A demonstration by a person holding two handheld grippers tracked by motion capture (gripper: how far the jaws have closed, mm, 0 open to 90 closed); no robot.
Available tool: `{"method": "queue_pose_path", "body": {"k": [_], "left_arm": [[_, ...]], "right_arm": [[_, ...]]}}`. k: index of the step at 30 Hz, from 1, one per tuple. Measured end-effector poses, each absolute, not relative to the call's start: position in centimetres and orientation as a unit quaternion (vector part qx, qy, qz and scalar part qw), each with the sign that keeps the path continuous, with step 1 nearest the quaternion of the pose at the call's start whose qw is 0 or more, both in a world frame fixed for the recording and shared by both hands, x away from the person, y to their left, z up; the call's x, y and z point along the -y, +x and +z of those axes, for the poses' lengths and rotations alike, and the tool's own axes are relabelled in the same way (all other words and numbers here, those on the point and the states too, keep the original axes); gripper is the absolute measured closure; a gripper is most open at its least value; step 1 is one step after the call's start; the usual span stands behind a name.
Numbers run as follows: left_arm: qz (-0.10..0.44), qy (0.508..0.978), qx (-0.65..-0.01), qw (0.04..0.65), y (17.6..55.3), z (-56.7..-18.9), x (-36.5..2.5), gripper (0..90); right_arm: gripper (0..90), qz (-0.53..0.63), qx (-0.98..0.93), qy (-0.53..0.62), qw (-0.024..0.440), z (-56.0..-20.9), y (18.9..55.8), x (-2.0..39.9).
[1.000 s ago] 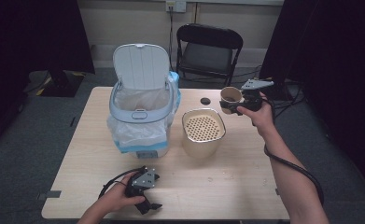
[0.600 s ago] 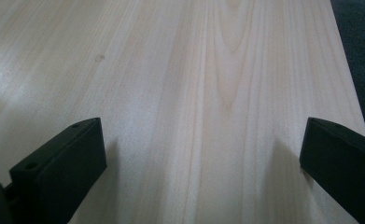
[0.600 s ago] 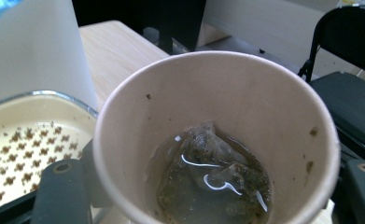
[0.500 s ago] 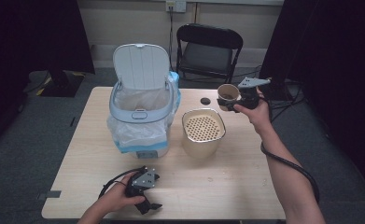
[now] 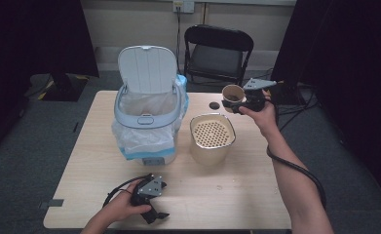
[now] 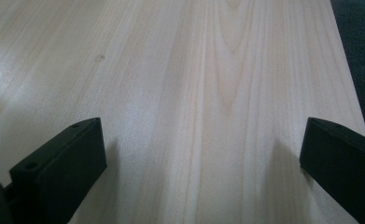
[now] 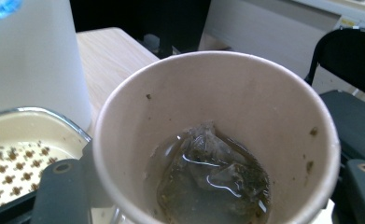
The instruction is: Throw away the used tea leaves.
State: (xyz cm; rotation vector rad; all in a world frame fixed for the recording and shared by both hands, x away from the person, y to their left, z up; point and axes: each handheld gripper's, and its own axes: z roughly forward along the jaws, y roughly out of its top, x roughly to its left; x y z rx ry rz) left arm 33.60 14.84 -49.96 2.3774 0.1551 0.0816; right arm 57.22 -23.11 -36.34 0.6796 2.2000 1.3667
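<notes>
I count 1 paper cup [image 5: 233,93], 1 white bin [image 5: 146,122] with its lid up, 1 cream strainer tub [image 5: 211,138], 1 small dark cap [image 5: 214,105] and 1 black chair [image 5: 219,53]. My right gripper [image 5: 237,102] grips the cup, a jaw pressed on each side of its wall, lifted over the table's [image 5: 237,195] far right part, above and just beyond the tub. Inside it 1 wet tea bag [image 7: 213,172] sits in a little liquid. My left gripper [image 5: 151,207] rests at the near edge, jaws spread wide with bare wood between.
</notes>
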Motion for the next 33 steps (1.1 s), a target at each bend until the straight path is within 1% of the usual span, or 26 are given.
{"method": "queue_pose_path", "body": {"k": [8, 16, 17, 18, 24, 26, 28, 30, 33], "left_arm": [[0.029, 0.924, -0.062, 0.376, 33.6, -50.0, -14.8, 0.0], [0.031, 0.926, -0.060, 0.371, 33.6, -50.0, -14.8, 0.0], [0.029, 0.924, -0.068, 0.376, 33.5, -50.0, -14.8, 0.0], [0.032, 0.927, -0.059, 0.370, 33.6, -50.0, -14.9, 0.0], [0.029, 0.924, -0.060, 0.376, 33.6, -50.1, -14.8, 0.0], [0.029, 0.924, -0.061, 0.377, 33.6, -50.1, -14.8, 0.0], [0.029, 0.924, -0.061, 0.376, 33.6, -50.1, -14.8, 0.0], [0.029, 0.924, -0.060, 0.377, 33.6, -50.1, -14.8, 0.0], [0.029, 0.924, -0.060, 0.376, 33.6, -50.1, -14.8, 0.0]], "right_arm": [[26.8, 0.487, -0.808, 0.215, 0.252, -35.7, 56.7, 22.4], [27.0, 0.478, -0.811, 0.159, 0.299, -35.0, 55.5, 21.4], [27.0, 0.476, -0.810, 0.152, 0.307, -34.9, 55.3, 21.3], [27.0, 0.475, -0.810, 0.147, 0.310, -34.8, 55.1, 21.2], [27.3, 0.431, -0.827, 0.092, 0.348, -34.5, 53.9, 20.2], [27.4, 0.426, -0.829, 0.084, 0.352, -34.4, 53.7, 20.0], [27.4, 0.408, -0.832, 0.060, 0.372, -34.2, 53.1, 19.5], [27.4, 0.401, -0.833, 0.053, 0.377, -34.2, 52.8, 19.3], [27.6, 0.373, -0.838, 0.031, 0.398, -34.3, 52.3, 18.9]]}}
